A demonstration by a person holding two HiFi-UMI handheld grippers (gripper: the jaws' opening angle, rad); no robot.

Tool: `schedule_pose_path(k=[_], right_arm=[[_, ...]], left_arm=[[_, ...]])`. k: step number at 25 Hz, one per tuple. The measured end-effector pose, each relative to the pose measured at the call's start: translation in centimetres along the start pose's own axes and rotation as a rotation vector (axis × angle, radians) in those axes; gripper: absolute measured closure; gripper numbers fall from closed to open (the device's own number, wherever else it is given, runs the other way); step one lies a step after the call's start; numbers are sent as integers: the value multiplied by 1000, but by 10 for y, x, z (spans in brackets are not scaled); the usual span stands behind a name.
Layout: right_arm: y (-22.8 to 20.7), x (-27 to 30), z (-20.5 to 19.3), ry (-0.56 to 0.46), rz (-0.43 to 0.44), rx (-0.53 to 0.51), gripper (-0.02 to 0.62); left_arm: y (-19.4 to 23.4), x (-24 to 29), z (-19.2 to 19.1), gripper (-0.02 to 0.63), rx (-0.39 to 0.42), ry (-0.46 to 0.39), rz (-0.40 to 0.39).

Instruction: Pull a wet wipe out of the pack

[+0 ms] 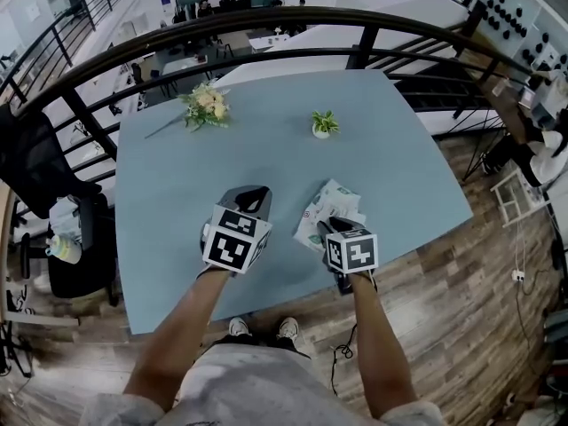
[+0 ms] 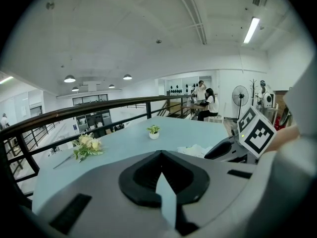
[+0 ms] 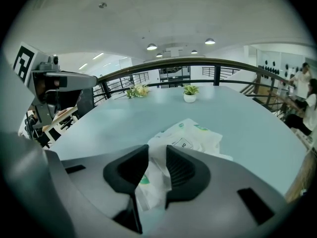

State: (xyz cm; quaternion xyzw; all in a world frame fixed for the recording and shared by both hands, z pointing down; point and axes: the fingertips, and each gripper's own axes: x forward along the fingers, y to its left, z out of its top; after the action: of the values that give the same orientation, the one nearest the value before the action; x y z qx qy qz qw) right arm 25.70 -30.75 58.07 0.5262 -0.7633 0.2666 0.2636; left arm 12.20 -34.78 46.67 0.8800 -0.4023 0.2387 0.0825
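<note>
Left claw (image 2: 159, 176): pressed together, empty, hovering over bare bench (image 1: 169, 238), just left of the pack (image 1: 330, 204).

Pack: lies flat, crumpled, near the bench's front edge.

Right claw (image 3: 157, 155): pinching a white fold at the pack's near end, probably the wet wipe (image 3: 154, 182). Pack film could be caught too.

Judgement: nothing pins the pack, so it may lift with the wipe. Set the left claw down on the pack's far part, then draw the wipe slowly up and back.

Room: open bench beyond. Flowers (image 1: 207, 106) and potted plant (image 1: 324, 124) stand well apart, and the front edge is close.
</note>
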Motion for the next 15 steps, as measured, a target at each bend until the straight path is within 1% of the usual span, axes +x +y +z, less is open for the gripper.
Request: schedule_pose_path(k=[6, 11, 12, 13, 15], right_arm=[[1, -2, 2, -4, -11, -9, 492], [1, -3, 3, -6, -15, -4, 524], [0, -3, 3, -8, -22, 0, 536], [-2, -4, 3, -10, -32, 3, 571], [-4, -5, 2, -11, -44, 3, 580]], left_arm=[[-6, -1, 4, 612, 3, -12, -13], [-11, 3, 8, 612, 3, -25, -32], [-12, 4, 8, 612, 3, -26, -34], [-13, 5, 8, 612, 2, -27, -37], [-16, 6, 8, 612, 3, -28, -43]])
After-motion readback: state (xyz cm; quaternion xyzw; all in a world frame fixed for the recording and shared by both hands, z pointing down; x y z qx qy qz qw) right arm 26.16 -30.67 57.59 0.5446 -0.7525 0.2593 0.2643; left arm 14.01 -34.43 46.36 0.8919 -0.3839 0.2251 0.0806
